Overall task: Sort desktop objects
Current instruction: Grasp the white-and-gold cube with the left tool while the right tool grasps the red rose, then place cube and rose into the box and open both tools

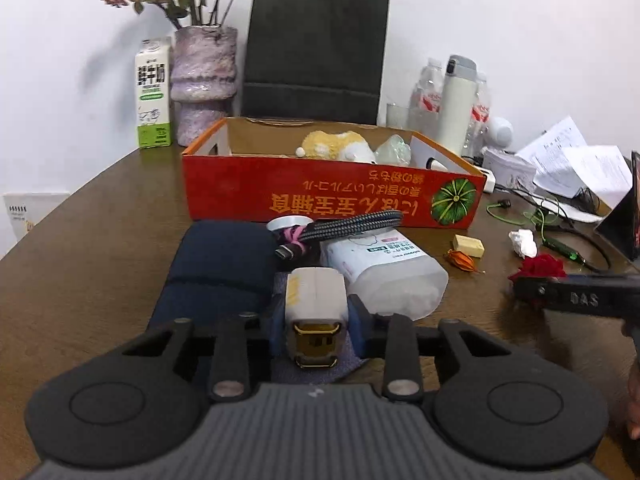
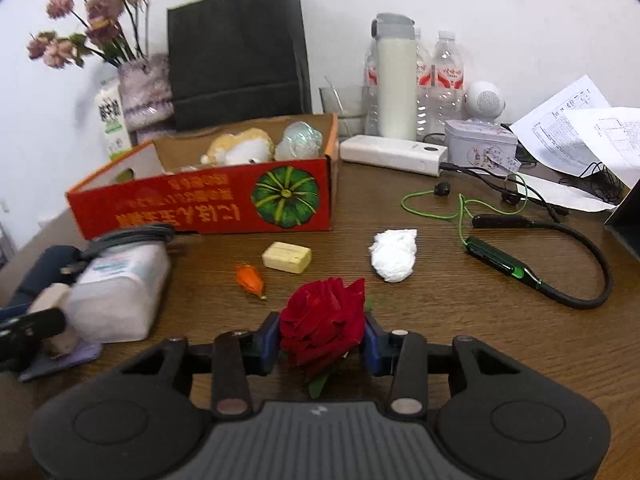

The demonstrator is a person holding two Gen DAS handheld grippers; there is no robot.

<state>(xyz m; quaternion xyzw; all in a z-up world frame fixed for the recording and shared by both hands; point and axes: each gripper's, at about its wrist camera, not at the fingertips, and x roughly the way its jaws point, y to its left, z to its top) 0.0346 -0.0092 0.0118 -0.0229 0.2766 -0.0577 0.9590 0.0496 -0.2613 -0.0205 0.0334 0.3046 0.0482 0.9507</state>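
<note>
Two grips in hand, each with its own hazard.

Left gripper (image 1: 318, 322) — jaws closed on a small beige block with a gold-coloured end (image 1: 316, 300), near centre, resting on a purple cloth (image 1: 316, 368) on the worktop (image 1: 100, 272). The pads hold only its near end, so it may pivot when raised. A braided cable (image 1: 344, 226) and a soft white wipes pack (image 1: 384, 276) lie just beside and beyond it; a lift could snag or drag either, and the cloth might come up with it.

Right gripper (image 2: 322, 340) — jaws closed on a red rose head (image 2: 322, 324), near centre. Petals are soft: a firm squeeze would likely crush or shed them, a light one could let the bloom slip, as its green stub offers little purchase.

Red cardboard box (image 2: 192, 208) — far left, already holding a plush toy (image 2: 240, 146); presumably the destination. Its near wall is tall, so a low carry may knock it.
</note>
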